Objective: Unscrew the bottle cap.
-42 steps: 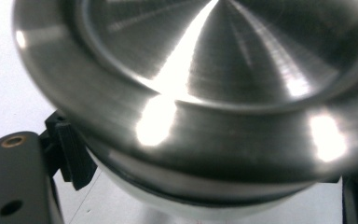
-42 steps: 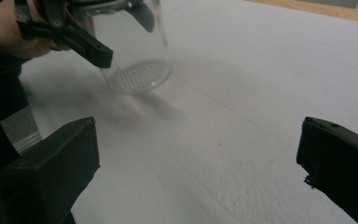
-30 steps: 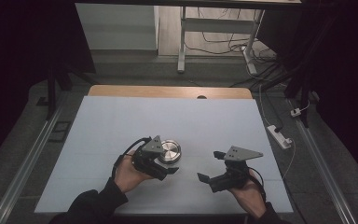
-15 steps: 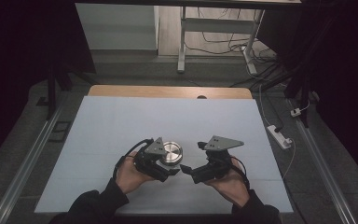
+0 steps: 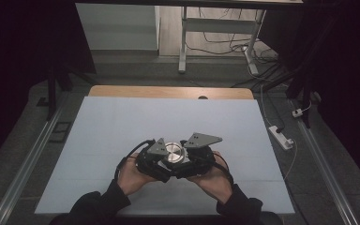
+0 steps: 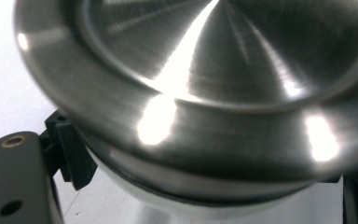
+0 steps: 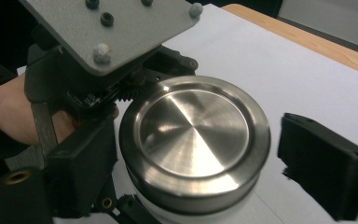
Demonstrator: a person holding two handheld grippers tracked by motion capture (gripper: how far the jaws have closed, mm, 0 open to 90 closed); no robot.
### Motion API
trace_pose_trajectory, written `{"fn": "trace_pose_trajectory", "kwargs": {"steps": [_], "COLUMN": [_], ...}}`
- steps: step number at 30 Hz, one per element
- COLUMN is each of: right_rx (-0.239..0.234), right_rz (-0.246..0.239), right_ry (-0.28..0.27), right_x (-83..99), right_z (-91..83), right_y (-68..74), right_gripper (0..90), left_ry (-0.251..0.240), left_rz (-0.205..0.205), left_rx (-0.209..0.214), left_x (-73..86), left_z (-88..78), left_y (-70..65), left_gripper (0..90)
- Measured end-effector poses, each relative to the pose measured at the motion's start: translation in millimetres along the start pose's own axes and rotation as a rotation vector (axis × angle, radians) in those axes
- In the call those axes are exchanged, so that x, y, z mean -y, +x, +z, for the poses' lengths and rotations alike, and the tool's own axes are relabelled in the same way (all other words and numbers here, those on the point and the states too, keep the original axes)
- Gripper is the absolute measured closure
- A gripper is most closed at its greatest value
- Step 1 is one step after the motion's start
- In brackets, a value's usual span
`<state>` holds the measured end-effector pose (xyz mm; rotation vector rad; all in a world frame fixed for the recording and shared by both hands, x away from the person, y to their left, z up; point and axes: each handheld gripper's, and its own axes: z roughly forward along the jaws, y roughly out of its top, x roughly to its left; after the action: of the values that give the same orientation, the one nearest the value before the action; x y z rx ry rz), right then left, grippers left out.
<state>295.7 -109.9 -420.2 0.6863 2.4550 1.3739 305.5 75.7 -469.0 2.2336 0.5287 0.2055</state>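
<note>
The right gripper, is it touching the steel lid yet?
Cannot tell. In the right gripper view one pad stands clear of the steel lid; the other pad hugs its rim with no gap visible.

The metal lid runs past the frame's top and sides just ahead of the left claw; the white jar beneath stays mostly hidden.

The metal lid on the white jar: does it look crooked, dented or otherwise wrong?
Nothing stands out. The metal lid sits level on the white jar, its rim even all around, with no dent and nothing spilled on the table. The left gripper holds the jar; the right gripper has just been closing around the lid.
</note>
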Motion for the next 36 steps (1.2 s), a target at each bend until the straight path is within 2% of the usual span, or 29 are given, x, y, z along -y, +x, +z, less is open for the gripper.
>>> {"fn": "trace_pose_trajectory", "kwargs": {"steps": [3, 8, 10, 11, 12, 13, 14, 15, 16, 17, 18, 19, 21, 22, 24, 25, 26, 27, 28, 29, 30, 31, 32, 33, 34, 35, 36], "right_rx": [0.004, 0.011, 0.002, -0.025, -0.025, -0.048, -0.114, -0.154, -0.154, -0.198, -0.248, -0.348, -0.433, -0.458, -0.472, -0.461, -0.461, -0.398, -0.366, -0.366, -0.292, -0.253, -0.253, -0.18, -0.143, -0.143, -0.113], "right_rz": [-0.01, -0.017, -0.022, -0.042, -0.042, -0.047, -0.05, -0.054, -0.054, -0.063, -0.081, -0.109, -0.133, -0.134, -0.131, -0.104, -0.104, -0.099, -0.103, -0.103, -0.104, -0.098, -0.098, -0.084, -0.08, -0.08, -0.081], "right_ry": [-0.002, -0.013, -0.015, -0.02, -0.02, -0.023, -0.033, -0.043, -0.043, -0.045, -0.046, -0.059, -0.076, -0.084, -0.09, -0.088, -0.088, -0.077, -0.076, -0.076, -0.081, -0.08, -0.08, -0.071, -0.06, -0.06, -0.058], "right_x": [-0.6, -0.4, -0.6, -1.1, -1.1, -1.5, -2.3, -2.5, -2.5, -3.1, -3.6, -3.2, -2.1, -1.2, -0.9, -1.4, -1.4, -3.7, -5.0, -5.0, -7.7, -8.9, -8.9, -10.7, -11.5, -11.5, -11.5], "right_z": [1.9, 2.7, 2.4, 1.6, 1.6, 1.0, -0.8, -1.9, -1.9, -3.1, -4.0, -5.1, -5.1, -4.8, -4.2, -4.1, -4.1, -5.4, -7.0, -7.0, -10.5, -11.6, -11.6, -12.2, -11.5, -11.5, -10.4], "right_y": [1.6, 2.0, 1.3, -0.6, -0.6, -2.3, -7.9, -11.3, -11.3, -15.2, -19.3, -26.6, -32.6, -34.5, -36.0, -36.1, -36.1, -33.5, -31.6, -31.6, -26.6, -23.7, -23.7, -17.8, -14.9, -14.9, -11.8], "right_gripper": [18.9, 19.4, 19.4, 19.4, 19.4, 19.5, 19.4, 19.4, 19.4, 19.5, 19.4, 19.4, 19.3, 19.1, 18.7, 13.3, 13.3, 7.2, 5.6, 5.6, 4.3, 4.3, 4.3, 4.6, 5.0, 5.0, 6.4], "left_ry": [0.003, 0.0, 0.002, -0.002, -0.007, -0.009, -0.014, -0.022, -0.026, -0.026, -0.027, -0.029, -0.037, -0.037, -0.035, -0.033, -0.031, -0.029, -0.026, -0.02, -0.013, -0.013, -0.013, -0.014, -0.014, -0.018, -0.023], "left_rz": [-0.002, -0.007, 0.0, 0.004, 0.01, 0.019, 0.028, 0.035, 0.046, 0.056, 0.072, 0.085, 0.109, 0.109, 0.114, 0.113, 0.108, 0.101, 0.092, 0.082, 0.054, 0.039, 0.039, 0.027, 0.016, 0.005, -0.004], "left_rx": [0.0, 0.008, 0.015, 0.027, 0.042, 0.058, 0.078, 0.101, 0.125, 0.15, 0.175, 0.198, 0.242, 0.242, 0.233, 0.217, 0.201, 0.183, 0.161, 0.136, 0.089, 0.07, 0.07, 0.054, 0.039, 0.028, 0.016], "left_x": [-0.3, -0.7, -0.9, -0.7, -0.5, -0.6, -0.8, -0.9, -1.2, -1.7, -2.2, -2.7, -3.6, -3.6, -4.6, -5.1, -5.5, -5.6, -5.4, -5.3, -4.5, -4.0, -4.0, -3.8, -3.6, -3.6, -3.7], "left_z": [0.4, -0.3, -1.2, -2.1, -3.0, -4.1, -5.6, -7.3, -8.6, -9.8, -10.8, -11.7, -12.3, -12.3, -11.9, -12.1, -12.1, -12.4, -12.5, -12.5, -12.1, -11.7, -11.7, -11.6, -11.7, -11.7, -11.7], "left_y": [0.3, 1.4, 1.9, 2.5, 3.1, 3.5, 4.2, 4.7, 5.0, 4.7, 4.3, 3.7, 1.3, 1.3, -0.3, -1.1, -1.1, -0.9, -0.7, -0.3, 1.3, 1.7, 1.7, 2.2, 2.4, 2.2, 1.5], "left_gripper": [15.6, 15.6, 15.6, 15.6, 15.6, 15.6, 15.6, 15.6, 15.6, 15.6, 15.6, 15.6, 15.6, 15.6, 15.6, 15.6, 15.6, 15.6, 15.6, 15.6, 15.6, 15.6, 15.6, 15.6, 15.6, 15.6, 15.6]}}
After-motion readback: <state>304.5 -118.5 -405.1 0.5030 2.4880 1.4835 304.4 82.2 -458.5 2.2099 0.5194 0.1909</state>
